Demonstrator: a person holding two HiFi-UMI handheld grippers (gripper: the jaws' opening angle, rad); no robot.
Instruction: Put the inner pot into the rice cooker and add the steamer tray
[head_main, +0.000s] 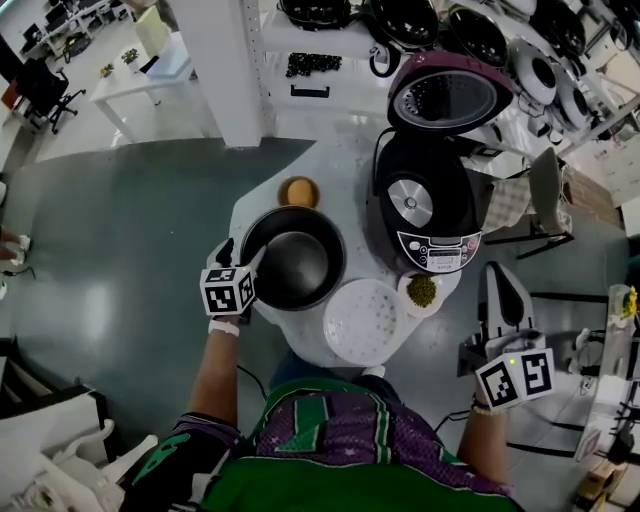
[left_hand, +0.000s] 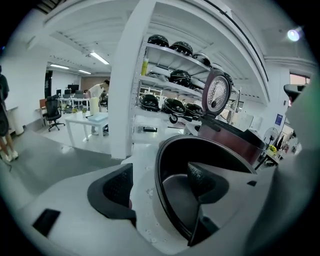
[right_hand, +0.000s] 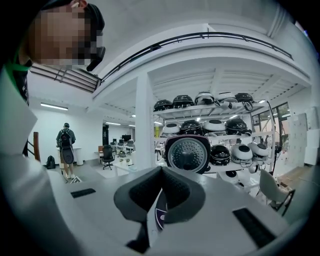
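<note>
Ribbed dark pads of the left gripper (left_hand: 161, 184) stand wide apart astride the glossy black rim of the round inner pot (left_hand: 175, 197) — one inside, one outside. The right gripper (right_hand: 160, 195) is pressed closed, empty.

The round black inner pot (head_main: 292, 257) has a smooth, dark lining with a dull satin sheen. The maroon rice cooker (head_main: 430, 215) has a glossy plastic shell, and its round lid plate (head_main: 441, 100) looks like dimpled grey metal. The white perforated steamer tray (head_main: 364, 320) looks like matt plastic. On the left gripper (left_hand: 160, 175) the black pads (left_hand: 116, 186) are finely ribbed.
</note>
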